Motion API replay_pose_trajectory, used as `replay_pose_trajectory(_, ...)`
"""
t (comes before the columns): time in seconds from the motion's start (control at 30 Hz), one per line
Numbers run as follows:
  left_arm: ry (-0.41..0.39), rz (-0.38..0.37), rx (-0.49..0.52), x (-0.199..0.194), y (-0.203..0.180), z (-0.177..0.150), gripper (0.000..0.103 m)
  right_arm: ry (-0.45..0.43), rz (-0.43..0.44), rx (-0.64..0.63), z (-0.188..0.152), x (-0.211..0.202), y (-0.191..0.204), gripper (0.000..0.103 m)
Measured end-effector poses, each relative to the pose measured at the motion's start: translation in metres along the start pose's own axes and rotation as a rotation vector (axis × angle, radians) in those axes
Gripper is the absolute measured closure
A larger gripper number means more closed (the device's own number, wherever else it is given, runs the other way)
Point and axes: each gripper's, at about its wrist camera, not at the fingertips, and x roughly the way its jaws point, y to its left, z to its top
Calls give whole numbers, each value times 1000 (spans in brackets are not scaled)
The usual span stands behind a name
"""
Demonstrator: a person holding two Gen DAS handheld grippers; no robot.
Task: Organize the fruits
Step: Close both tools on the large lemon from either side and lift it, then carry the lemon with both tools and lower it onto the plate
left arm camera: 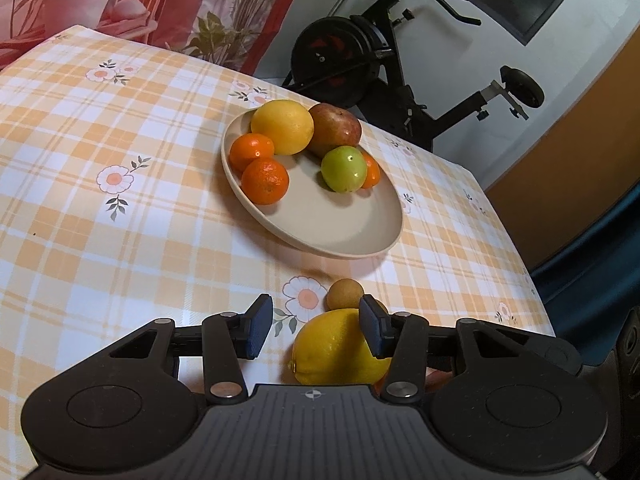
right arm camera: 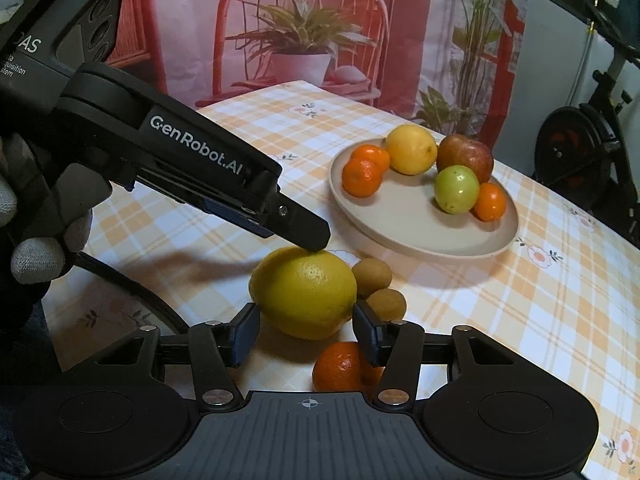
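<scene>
The lemon (right arm camera: 306, 294) lies on the table (right arm camera: 500, 312) near the front edge, short of the plate (right arm camera: 424, 232); its long axis runs roughly across the right wrist view, with a small nub at its left end (left arm camera: 292, 366) in the left wrist view; the skin is yellow, pebbled and faintly glossy. Two small brown, matt, round fruits (right arm camera: 372, 276) sit just beside its right side, touching each other, and a dimpled orange mandarin (right arm camera: 344, 366) lies nearer the camera.

The left gripper (left arm camera: 312, 330) hangs over the lemon, tilted down, its jaws parted with blue ribbed pads (left arm camera: 256, 330); the right pad overlaps the lemon's top in view while the left pad stands clear of it, so nothing is clamped; in the right wrist view one black finger (right arm camera: 308, 234) rests on or just above the lemon's crown, and I cannot tell which. The right gripper (right arm camera: 306, 332) is likewise parted, its pads to either side of the lemon's near face, seemingly apart from the skin.

The plate is beige, smooth, shallow and oval in view; it holds a second lemon (right arm camera: 412, 150), a red-green apple (right arm camera: 466, 156), a shiny green fruit (right arm camera: 456, 190) and three mandarins (right arm camera: 362, 178). The cloth is an orange-and-white check with printed daisies. A gloved hand (right arm camera: 36, 256) holds the left gripper's handle.
</scene>
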Motion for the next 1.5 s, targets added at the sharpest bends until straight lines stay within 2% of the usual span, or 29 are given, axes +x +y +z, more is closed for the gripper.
replay_pose_trajectory(0.27,-4,-56,-15,-8,6,-13,52,-12,11,38,-1,0,-5,56)
replay_pose_trajectory(0.5,8,-89,-15,-1,4,-12,52,0,1,41,-1,3,-5,54)
replay_pose_trajectory(0.87,4,-105,-29,2,2,-11,54,-16,-3,55,-1,4,-6,55)
replay_pose_trajectory(1.03,-28,-112,-48,-8,3,-3,54,-68,4,71,5,-3,-8,55)
replay_pose_trajectory(1.5,-92,-92,14,-9,-17,43,54,-145,-3,93,44,-9,-36,55)
